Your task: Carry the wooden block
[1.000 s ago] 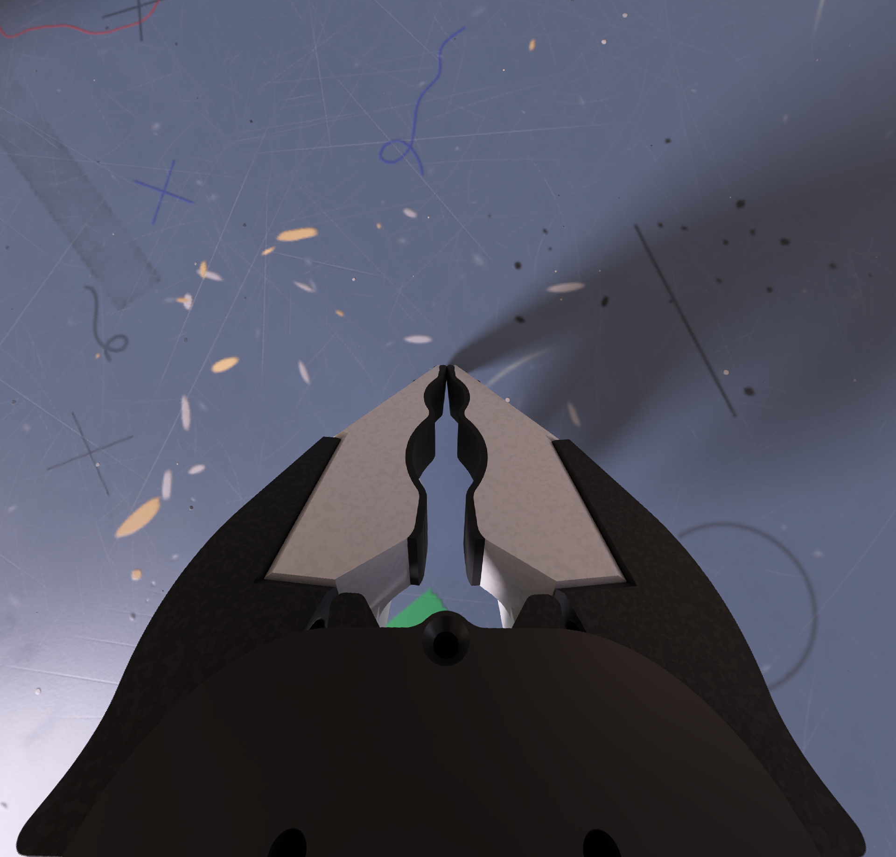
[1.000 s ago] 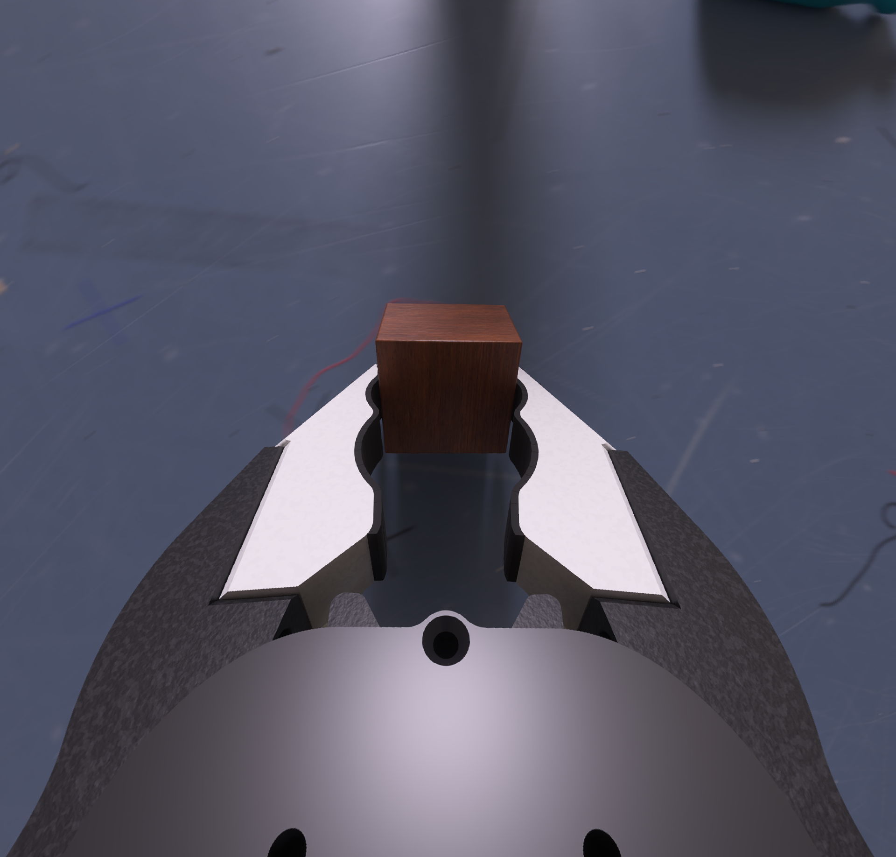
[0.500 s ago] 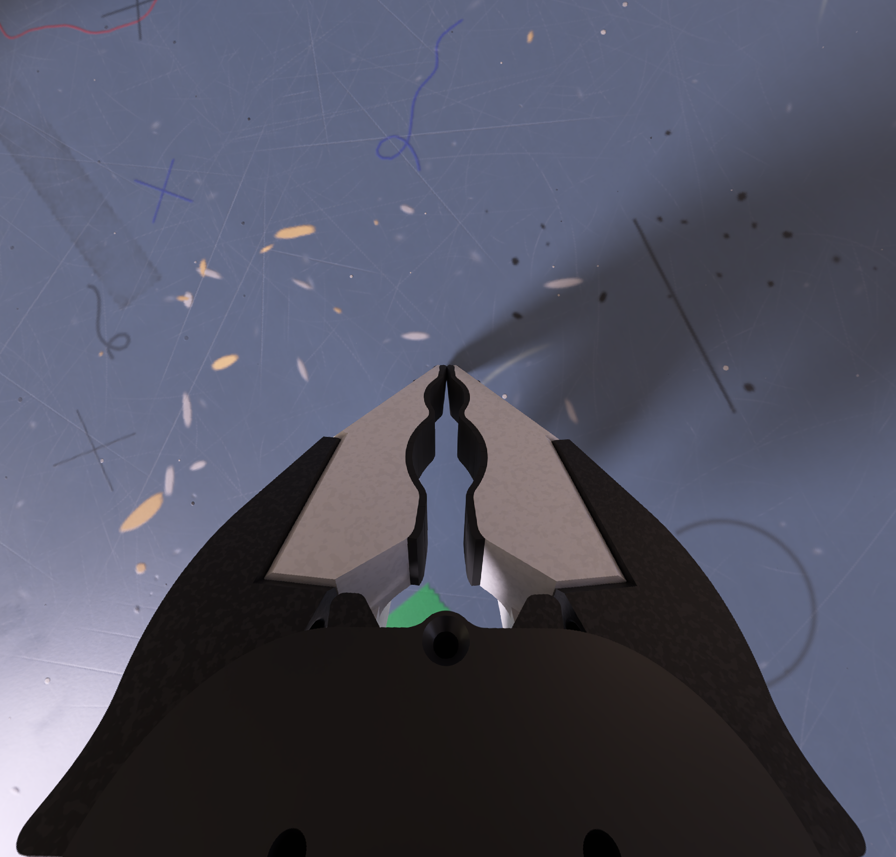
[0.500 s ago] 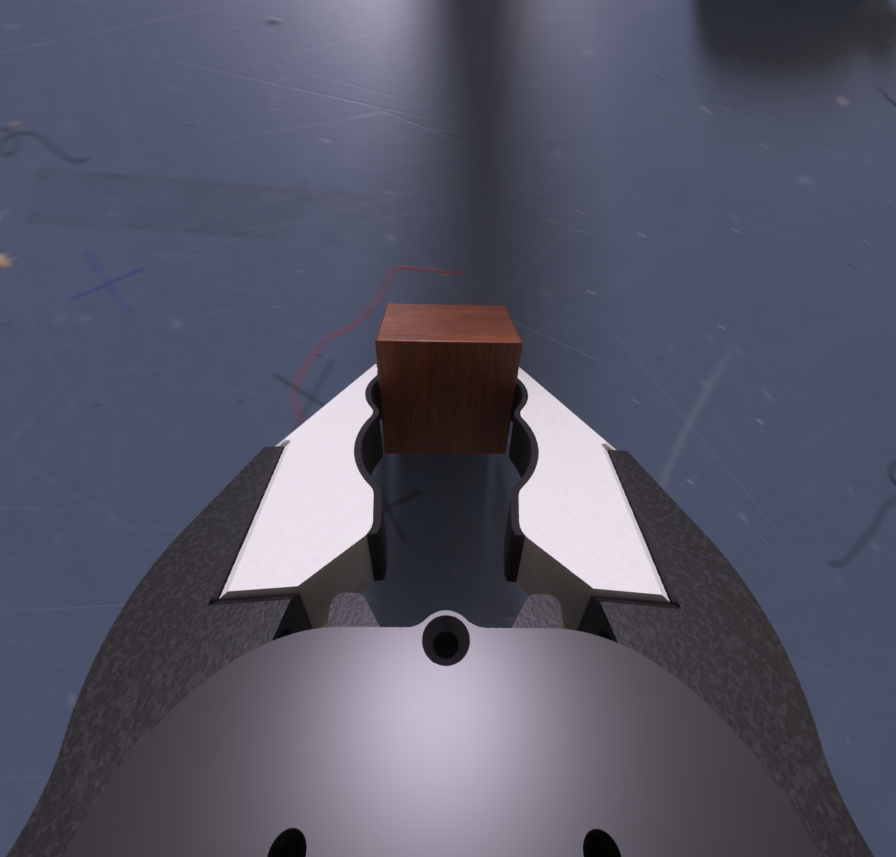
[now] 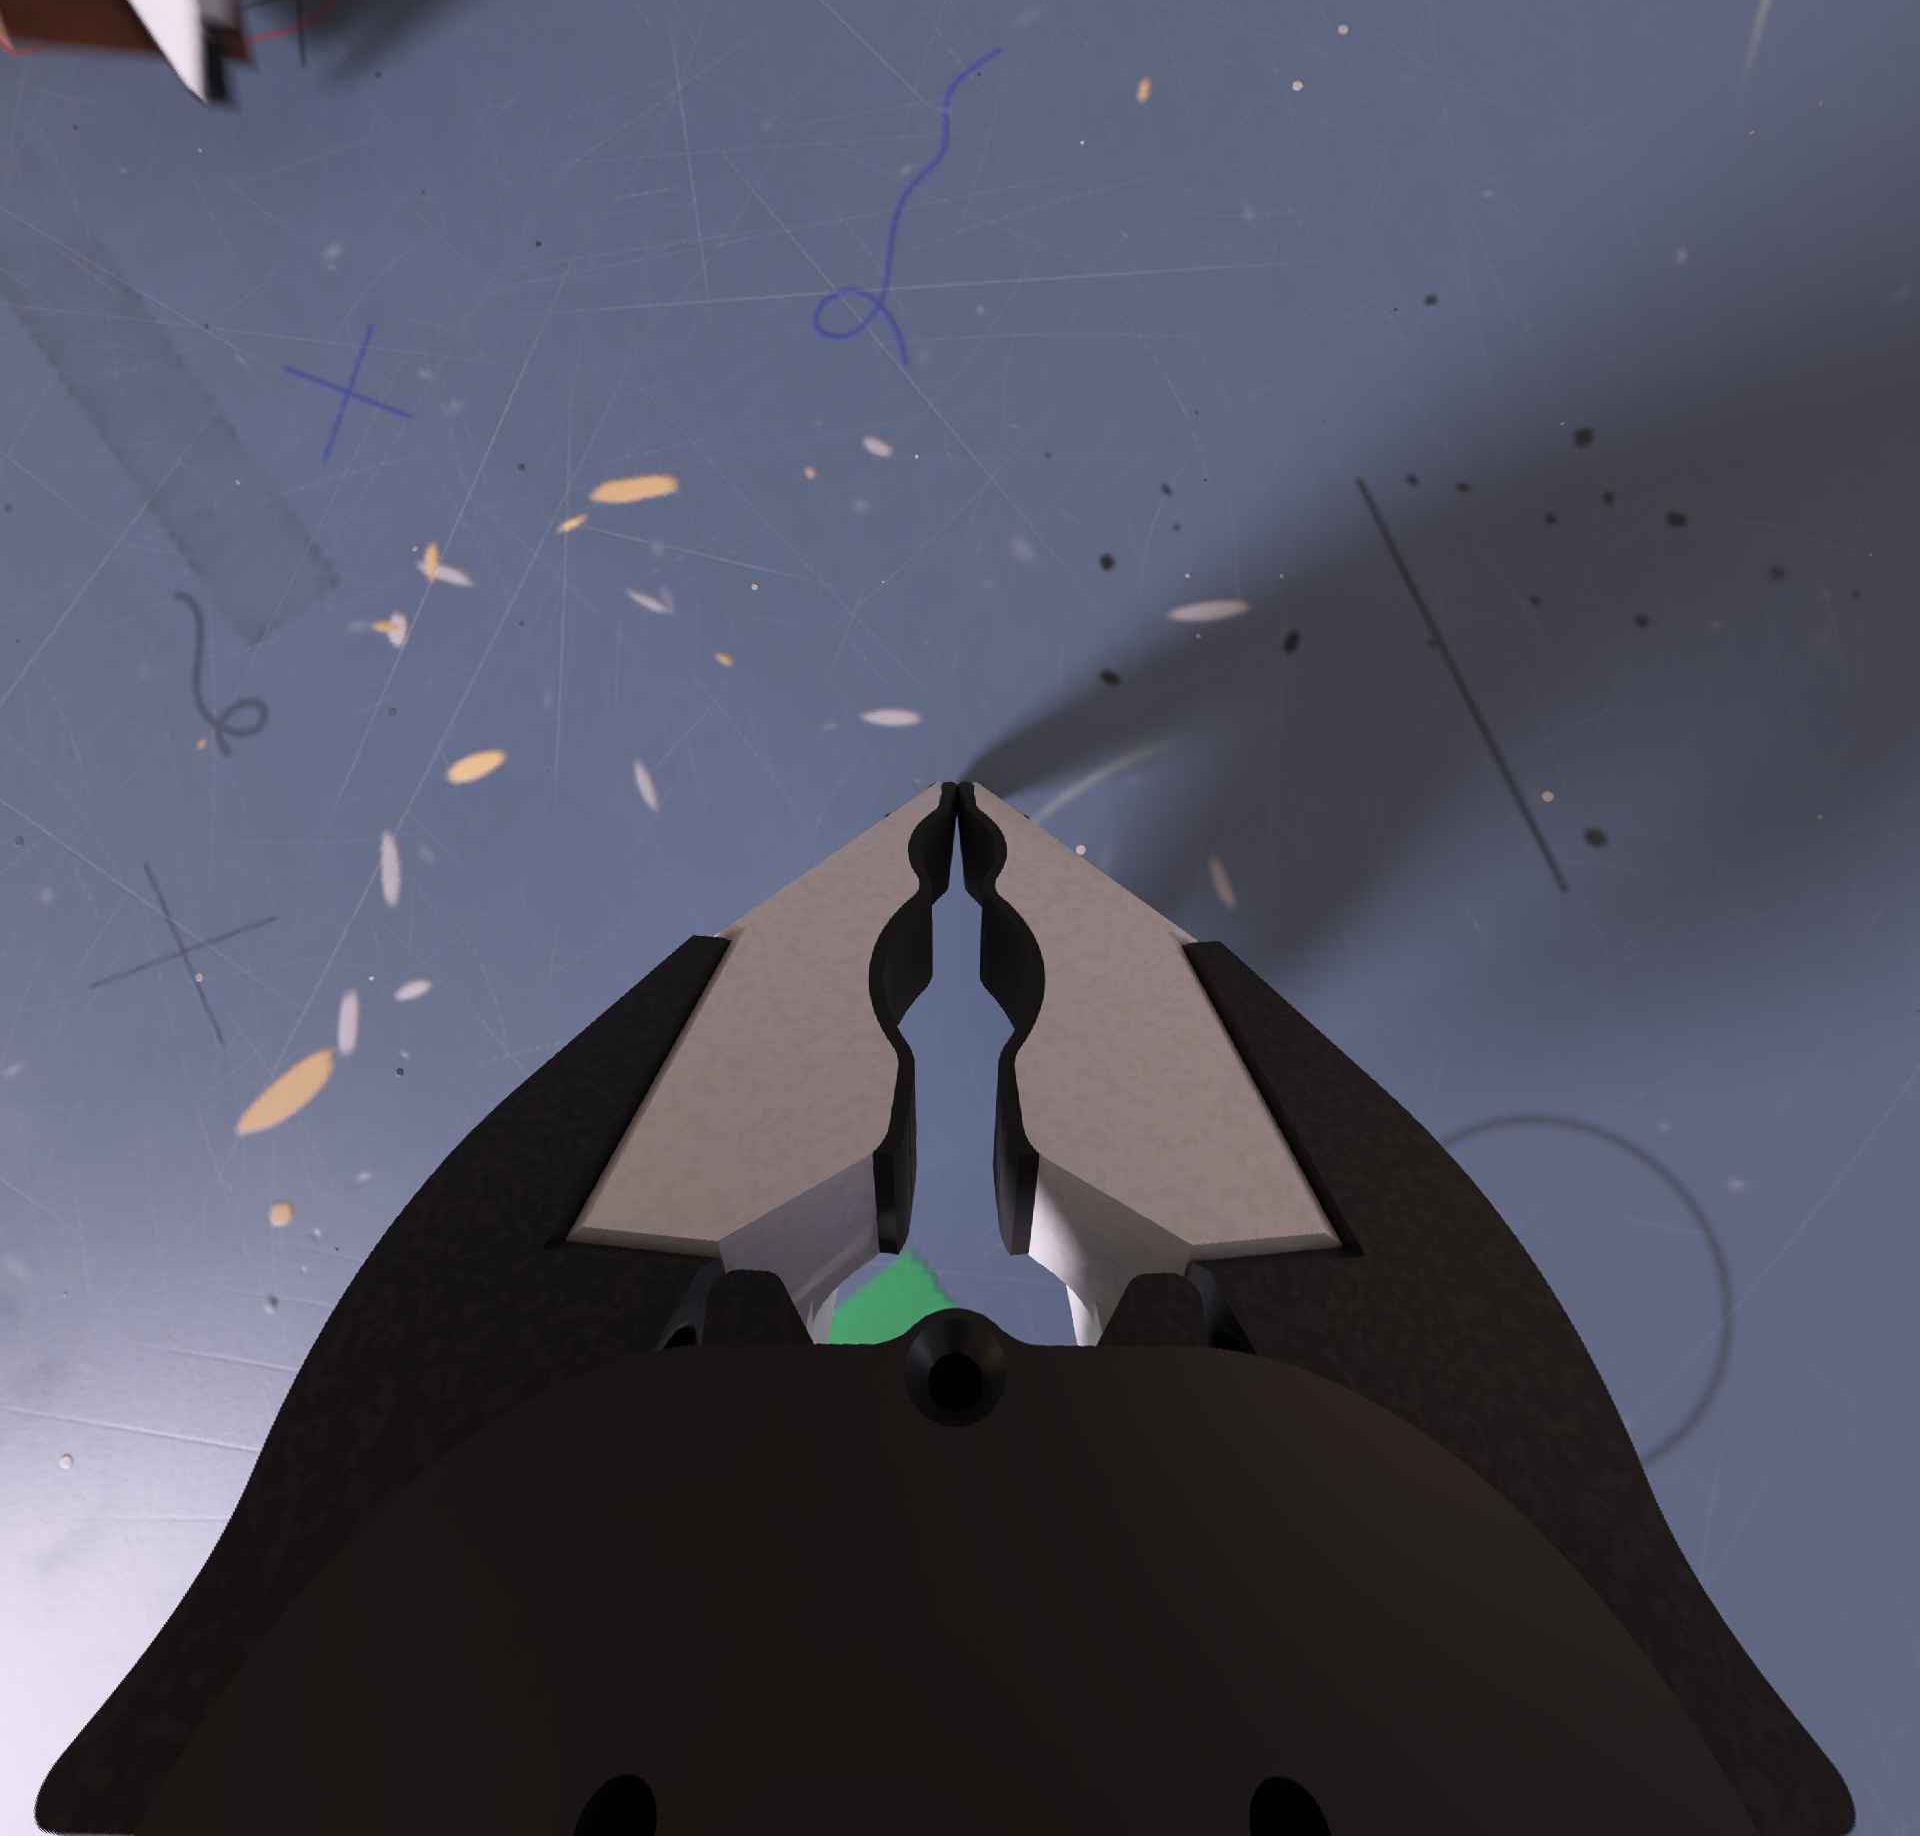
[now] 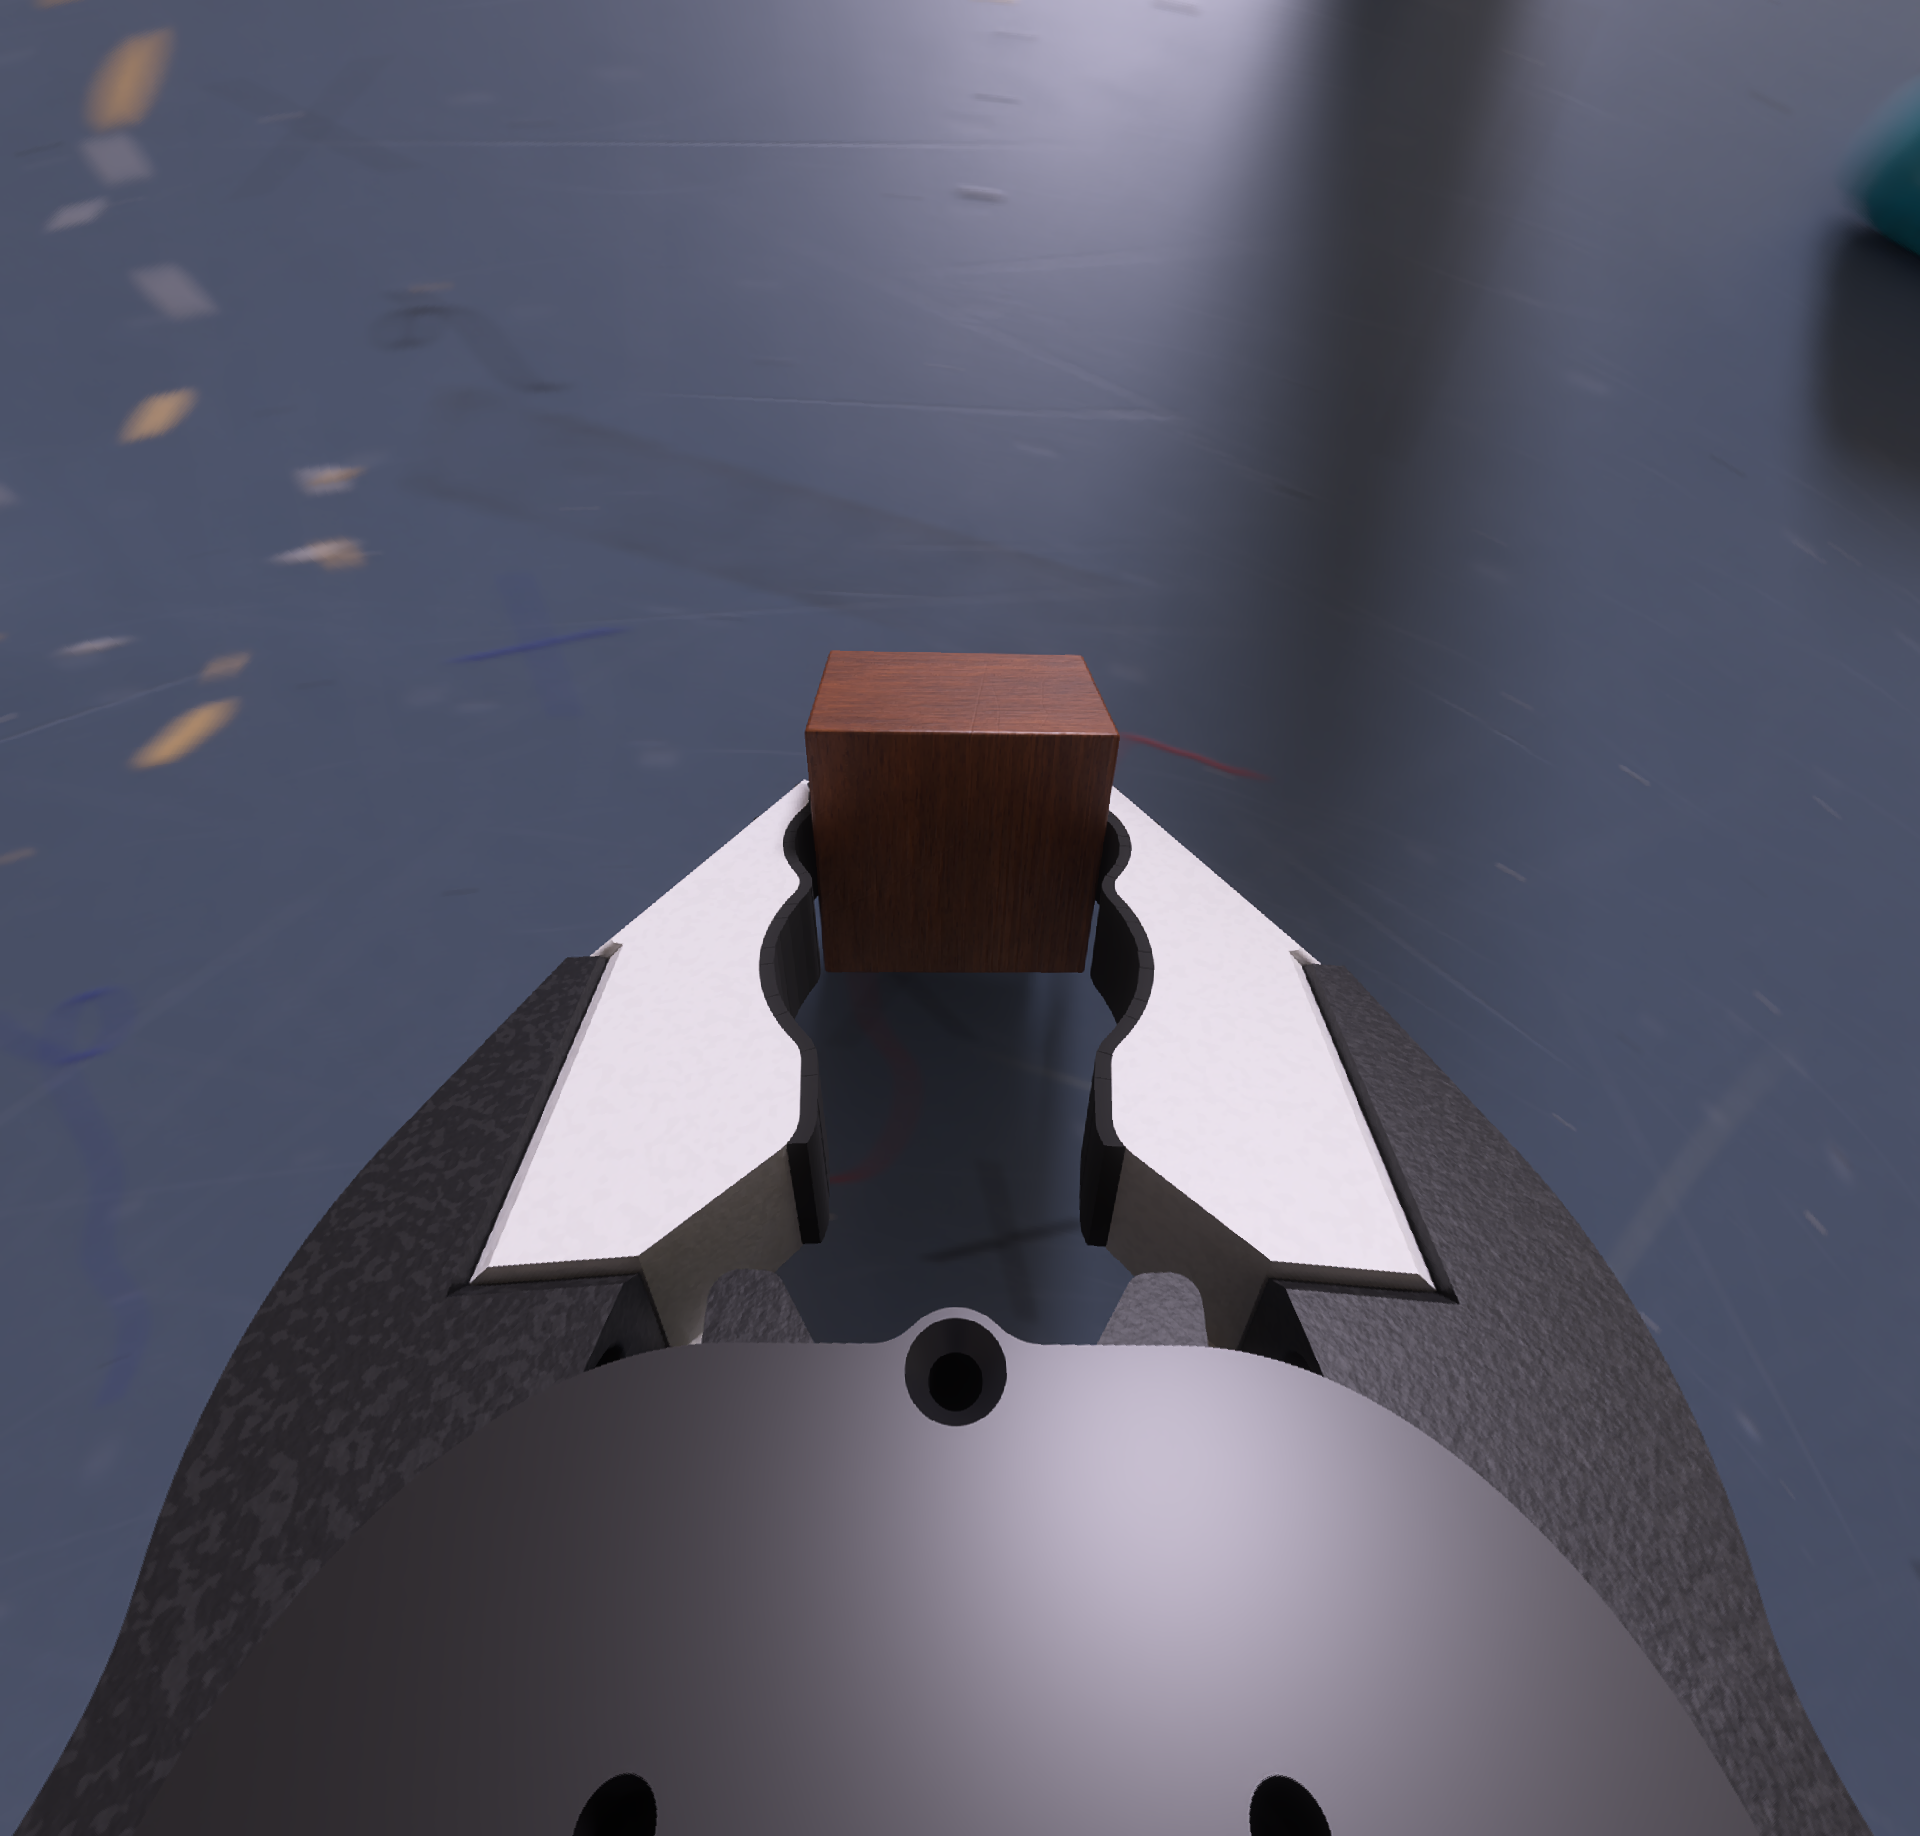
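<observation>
Right gripper (image 6: pixel 956 830) clamped on block (image 6: pixel 956 830) at fingertips, raised off the surface; left gripper (image 5: pixel 956 799) pinched closed, empty, pointing down.

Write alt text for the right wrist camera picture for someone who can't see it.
The right gripper holds a dark reddish wooden block between its two white fingers, lifted clear above a scratched blue-grey table. A teal object shows partly at the right edge, and the background is blurred.
</observation>
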{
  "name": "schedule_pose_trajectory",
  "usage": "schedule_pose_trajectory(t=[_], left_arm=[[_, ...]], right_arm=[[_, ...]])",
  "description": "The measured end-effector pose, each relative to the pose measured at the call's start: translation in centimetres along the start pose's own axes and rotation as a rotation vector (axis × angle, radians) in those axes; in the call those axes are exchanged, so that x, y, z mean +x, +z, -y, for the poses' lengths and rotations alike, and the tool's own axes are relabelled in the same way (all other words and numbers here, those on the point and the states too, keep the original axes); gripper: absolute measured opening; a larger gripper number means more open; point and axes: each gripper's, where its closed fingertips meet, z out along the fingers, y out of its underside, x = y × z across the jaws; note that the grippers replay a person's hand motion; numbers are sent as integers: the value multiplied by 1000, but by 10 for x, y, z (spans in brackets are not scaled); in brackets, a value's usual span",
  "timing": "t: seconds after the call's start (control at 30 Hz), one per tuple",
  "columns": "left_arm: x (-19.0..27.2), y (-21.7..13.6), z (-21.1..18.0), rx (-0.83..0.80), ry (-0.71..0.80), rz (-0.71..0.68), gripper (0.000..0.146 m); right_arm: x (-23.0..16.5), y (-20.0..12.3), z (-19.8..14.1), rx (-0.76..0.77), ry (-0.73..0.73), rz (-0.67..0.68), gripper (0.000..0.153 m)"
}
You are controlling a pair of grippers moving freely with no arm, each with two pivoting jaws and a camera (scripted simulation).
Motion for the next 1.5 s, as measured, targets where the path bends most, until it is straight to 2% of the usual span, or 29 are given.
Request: schedule_pose_trajectory(t=[0.03, 0.1, 0.27, 0.43, 0.53, 0.63, 0.7, 0.8, 0.87, 0.93, 1.0, 1.17, 1.2, 1.27, 1.4, 1.5], left_arm=[[0, 0, 0, 0, 1, 0, 0], [0, 0, 0, 2, -2, -3, 0], [0, 0, 0, 11, -6, -13, 0], [0, 0, 0, 6, 2, -9, 0], [0, 0, 0, 7, -2, -8, 0], [0, 1, 1, 10, -6, -4, 0], [0, 1, 1, 12, -11, -6, 0], [0, 1, 2, 16, -6, -3, 0], [0, 2, 2, 19, -2, 0, 0], [0, 2, 2, 21, 2, 2, 0], [0, 2, 2, 23, -2, -1, 0], [-1, 3, 3, 31, -20, -11, 0], [-1, 3, 4, 32, -20, -11, 0], [-1, 2, 3, 32, -18, -7, 0], [-2, 1, 1, 34, -13, 2, 0], [-6, 0, 1, 43, -10, 18, 0]], right_arm=[[23, -1, -4, 11, 54, -34, 50], [37, -2, -8, 38, 73, -58, 50], [13, -1, -3, 36, 1, -41, 50], [10, 0, -2, 47, 19, -28, 50], [-9, -2, -1, 3, -41, 6, 50], [-45, -2, 4, 5, -183, 106, 50], [-51, 1, 9, 14, -242, 118, 50], [-11, 3, 6, 13, -113, 30, 50], [27, -3, -7, -1, 10, -45, 50], [46, -12, -22, -23, 70, -76, 50], [35, -16, -26, -34, 38, -48, 50], [-36, -5, -1, 8, -224, 133, 50], [-34, -2, 2, 17, -218, 132, 50], [-6, 1, 2, 34, -110, 67, 50], [60, -13, -24, 35, 126, -94, 50], [50, -17, -29, 20, 111, -99, 50]])
